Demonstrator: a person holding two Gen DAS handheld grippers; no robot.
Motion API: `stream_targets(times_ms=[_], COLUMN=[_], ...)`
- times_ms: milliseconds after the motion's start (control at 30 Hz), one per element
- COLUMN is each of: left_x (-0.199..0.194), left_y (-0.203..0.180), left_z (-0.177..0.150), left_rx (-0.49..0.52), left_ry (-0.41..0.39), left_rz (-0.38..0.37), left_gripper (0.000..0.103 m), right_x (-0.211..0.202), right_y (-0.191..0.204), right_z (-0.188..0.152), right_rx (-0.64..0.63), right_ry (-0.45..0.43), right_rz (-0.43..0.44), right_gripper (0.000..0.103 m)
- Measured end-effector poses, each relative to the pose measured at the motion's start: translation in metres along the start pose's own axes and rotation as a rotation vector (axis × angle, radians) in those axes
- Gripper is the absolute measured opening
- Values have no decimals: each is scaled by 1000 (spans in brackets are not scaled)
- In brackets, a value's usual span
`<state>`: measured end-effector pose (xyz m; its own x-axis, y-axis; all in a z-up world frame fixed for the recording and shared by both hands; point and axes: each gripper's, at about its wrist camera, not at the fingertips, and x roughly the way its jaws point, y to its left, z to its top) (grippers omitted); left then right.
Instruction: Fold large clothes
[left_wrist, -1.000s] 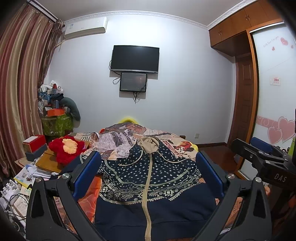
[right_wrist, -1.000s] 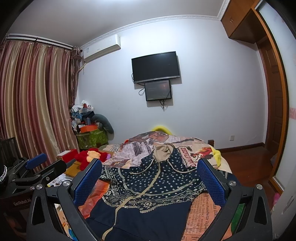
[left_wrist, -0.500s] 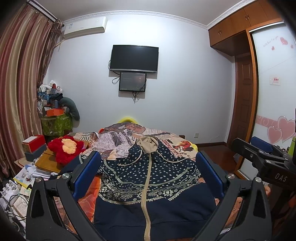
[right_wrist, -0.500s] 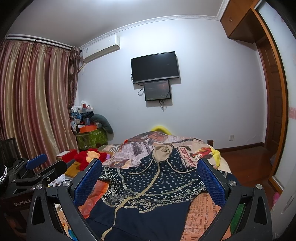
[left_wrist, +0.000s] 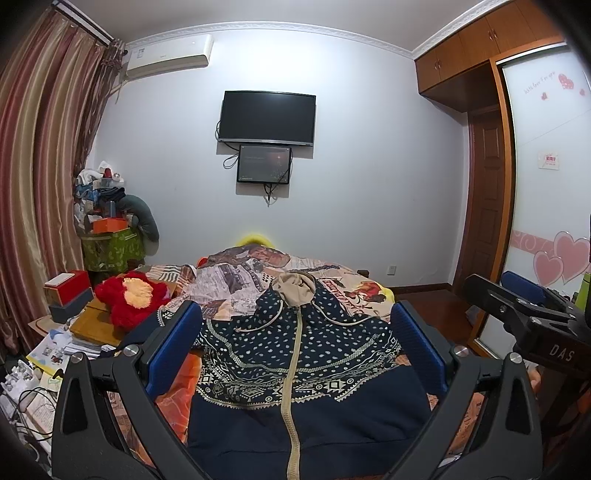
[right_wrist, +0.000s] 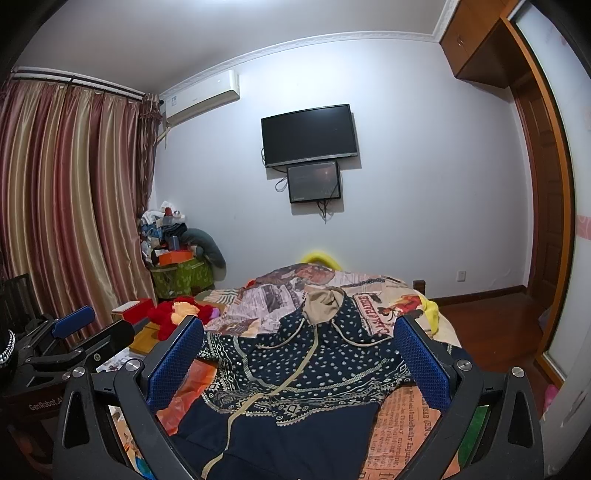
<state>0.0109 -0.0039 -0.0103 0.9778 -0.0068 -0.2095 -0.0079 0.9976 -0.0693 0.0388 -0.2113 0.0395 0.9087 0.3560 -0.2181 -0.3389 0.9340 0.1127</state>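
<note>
A navy hooded jacket (left_wrist: 295, 369) with white dots, a patterned band and a beige zip lies flat, front up, on the bed, its beige-lined hood (left_wrist: 295, 290) toward the far wall. It also shows in the right wrist view (right_wrist: 295, 376). My left gripper (left_wrist: 295, 347) is open and empty, held above the jacket. My right gripper (right_wrist: 297, 350) is open and empty, also above the jacket. The right gripper shows at the right edge of the left wrist view (left_wrist: 532, 317); the left gripper shows at the left of the right wrist view (right_wrist: 70, 332).
The bed has a newspaper-print cover (left_wrist: 236, 280). A red plush toy (left_wrist: 129, 299), boxes and papers crowd a low table (left_wrist: 92, 325) left of the bed. A cluttered green bin (left_wrist: 110, 251) stands by the curtains. A wardrobe (left_wrist: 546, 221) and wood floor (right_wrist: 491, 325) lie to the right.
</note>
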Motion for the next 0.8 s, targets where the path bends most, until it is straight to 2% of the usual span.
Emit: stream_targets(times_ms=[800], left_x=[0], left_y=[0], left_z=[4], left_rx=[-2], left_ry=[3], left_rz=[-8], left_gripper=[103], right_x=[2], right_y=[-5], right_z=[1], right_rx=[-1], right_ry=[12], right_rz=[-4], right_gripper=[103])
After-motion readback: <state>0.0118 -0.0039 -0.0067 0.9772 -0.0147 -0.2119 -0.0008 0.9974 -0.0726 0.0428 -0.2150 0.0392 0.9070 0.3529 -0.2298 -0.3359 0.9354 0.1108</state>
